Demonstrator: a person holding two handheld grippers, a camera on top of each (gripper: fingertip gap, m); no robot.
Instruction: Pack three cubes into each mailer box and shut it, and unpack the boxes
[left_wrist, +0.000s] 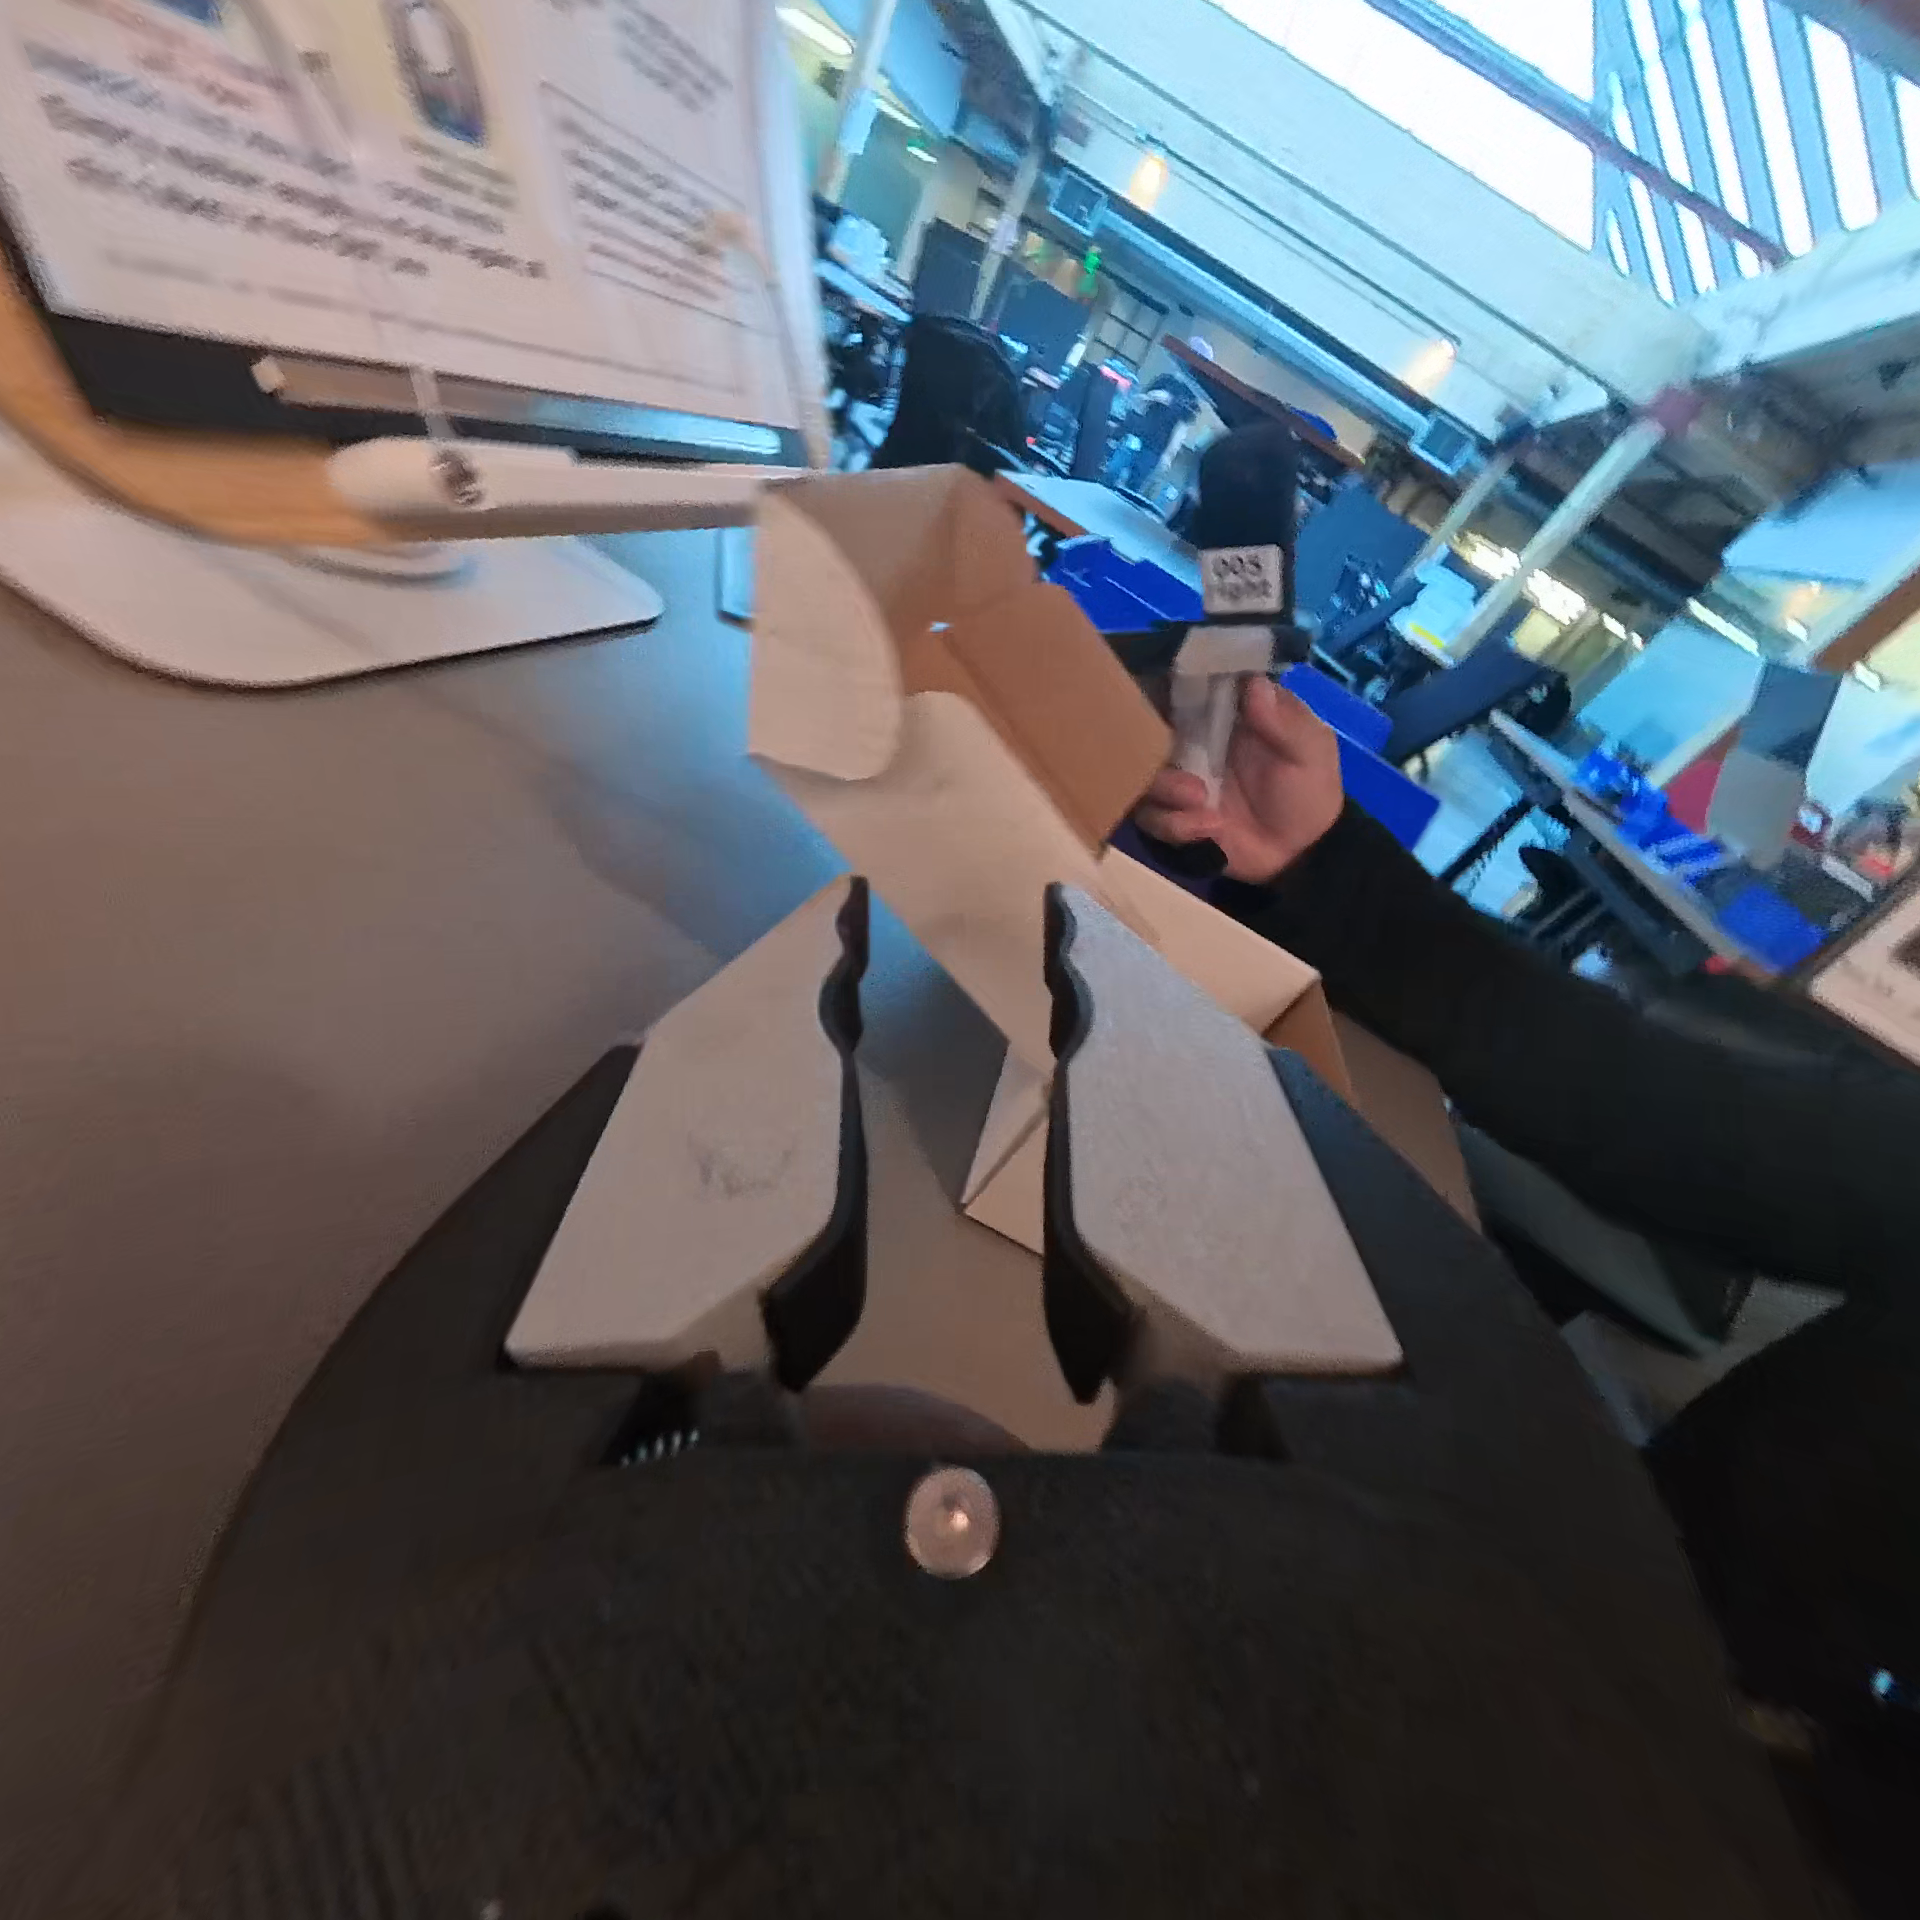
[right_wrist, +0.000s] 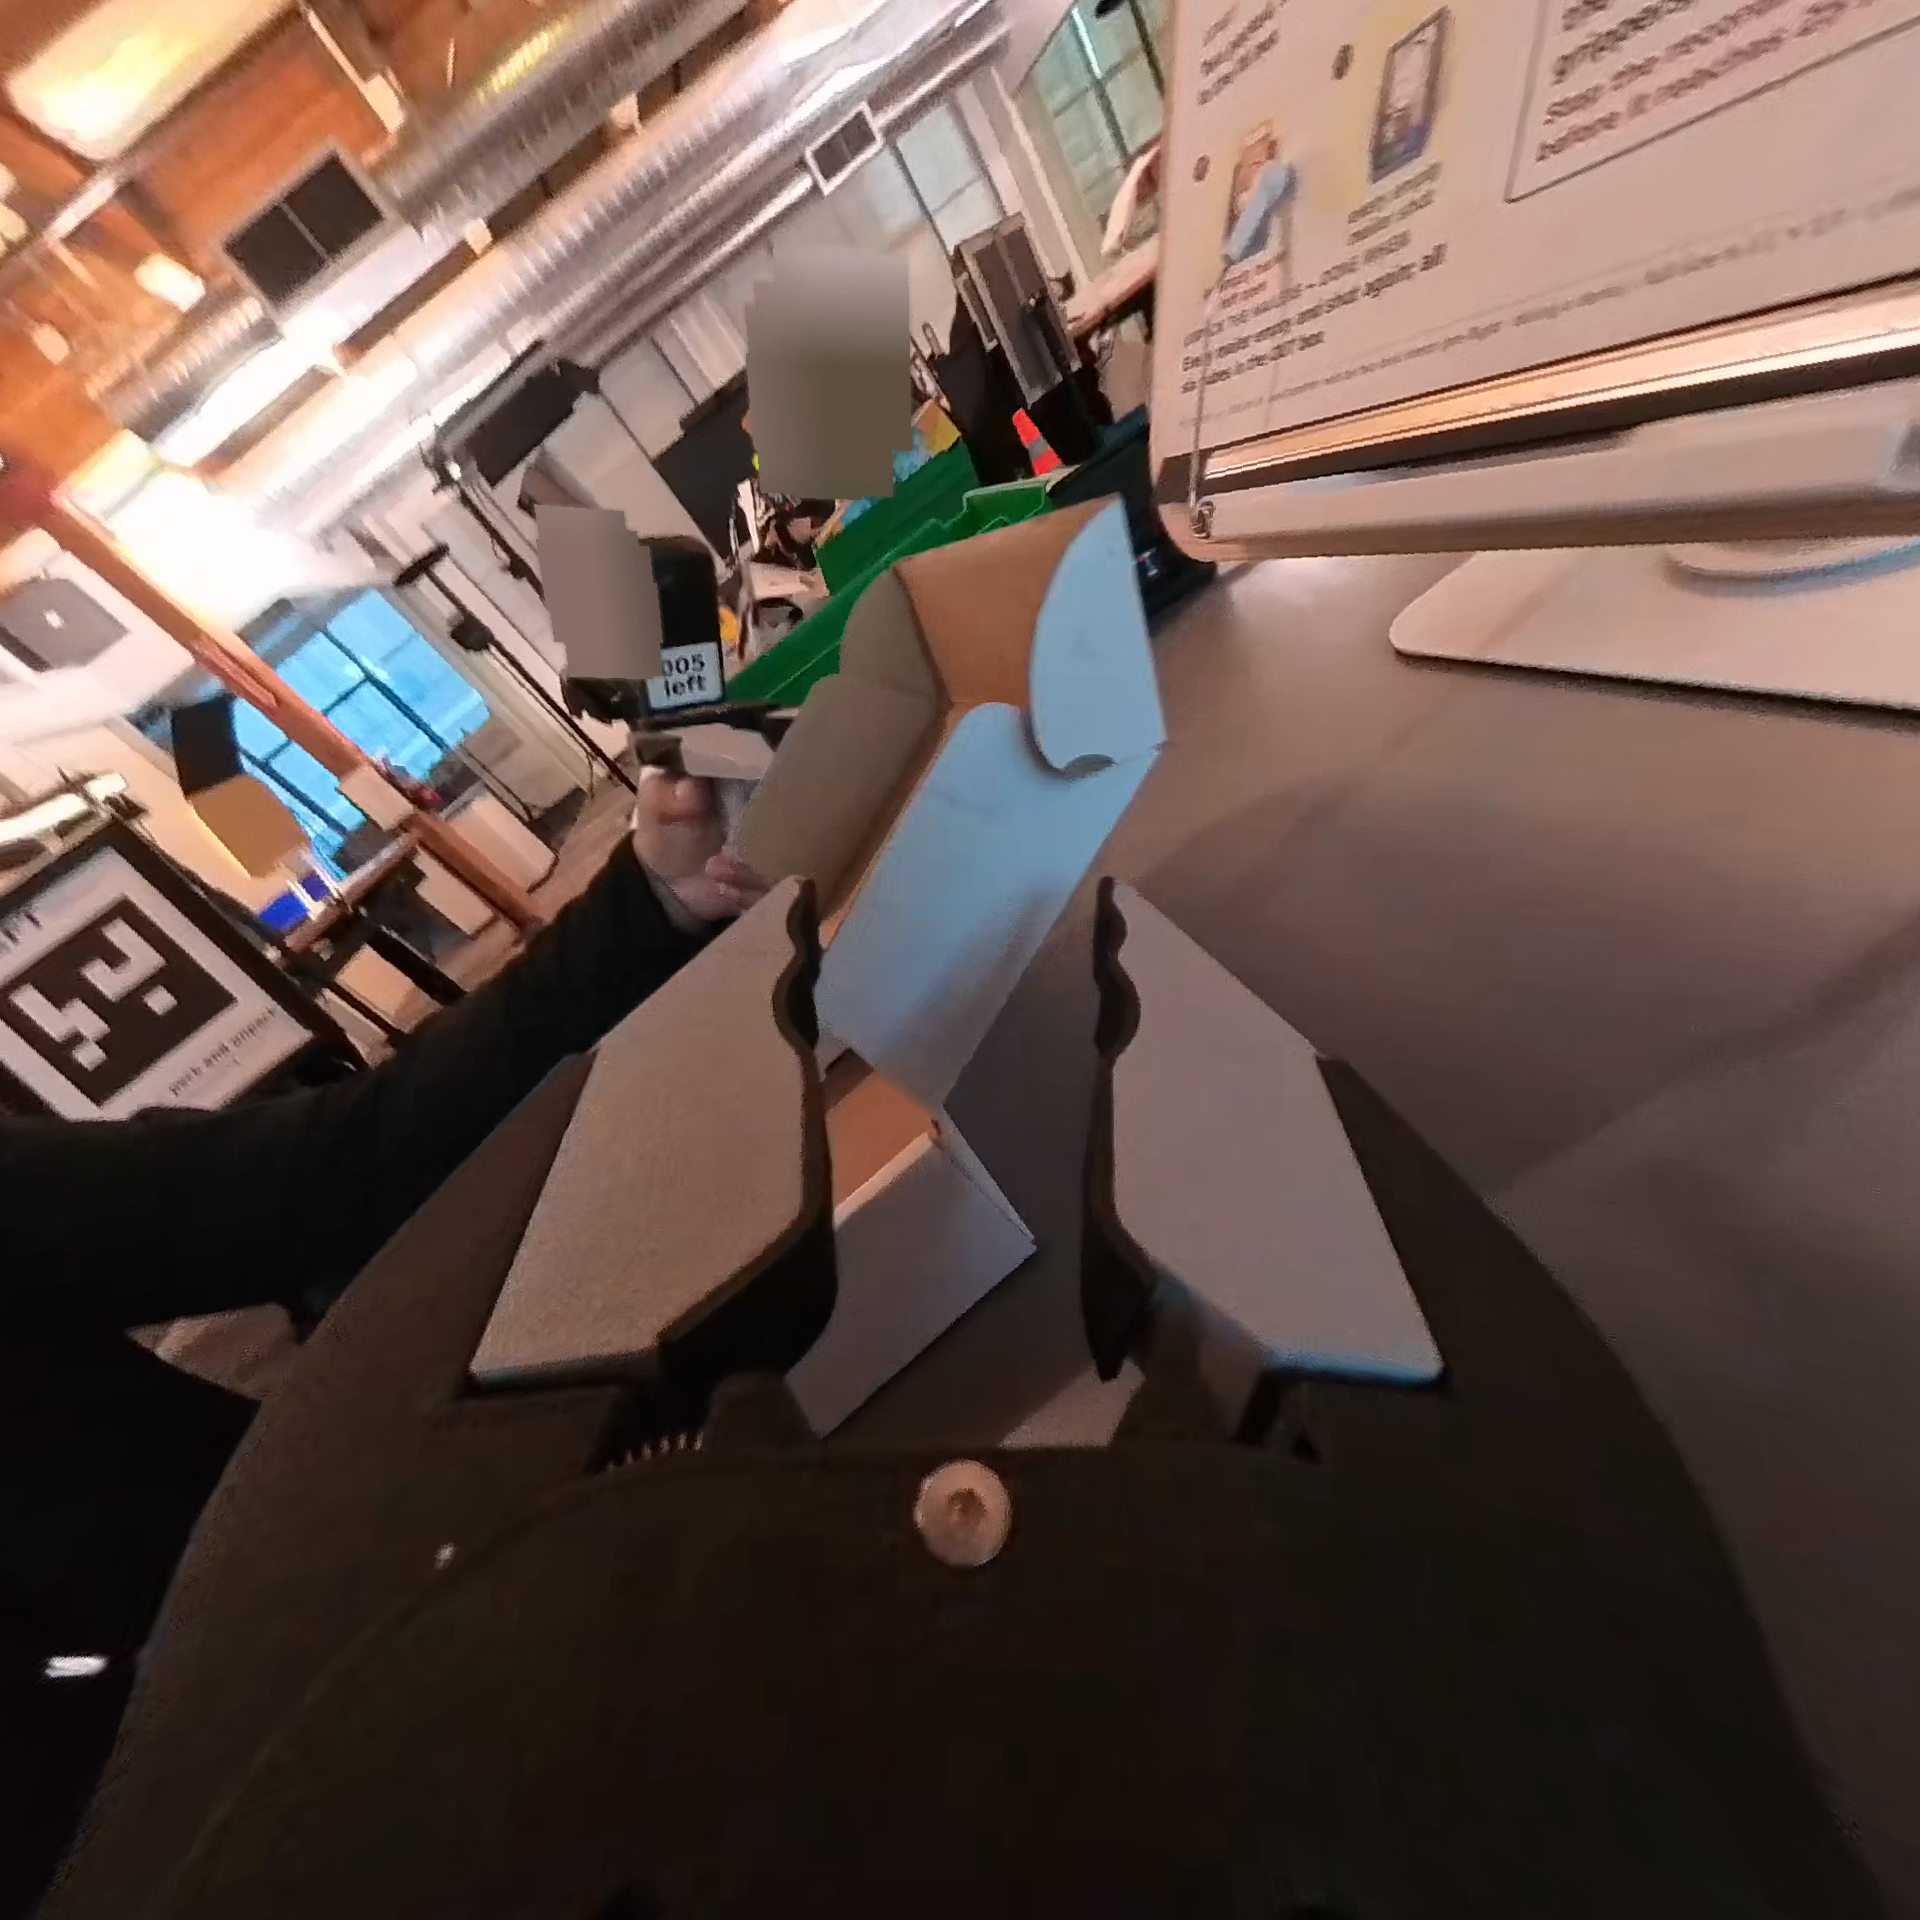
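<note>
Your left gripper (left_wrist: 951, 935) and right gripper (right_wrist: 956, 935) both stand spread, pinching nothing, flanking the mailer box (left_wrist: 966, 717) whose lid stands raised above them, probably for packing or unpacking.

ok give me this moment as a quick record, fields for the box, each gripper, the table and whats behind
box: white mailer box, brown inside, lid raised with side flaps out
cubes: none visible; box interior mostly hidden
left gripper: open, fingers either side of the lid's lower edge, not clamped
right gripper: open, box corner between its fingers
table: grey table
behind: white monitor on a stand, showing a page
surroundings: workshop with desks, blurred
</note>
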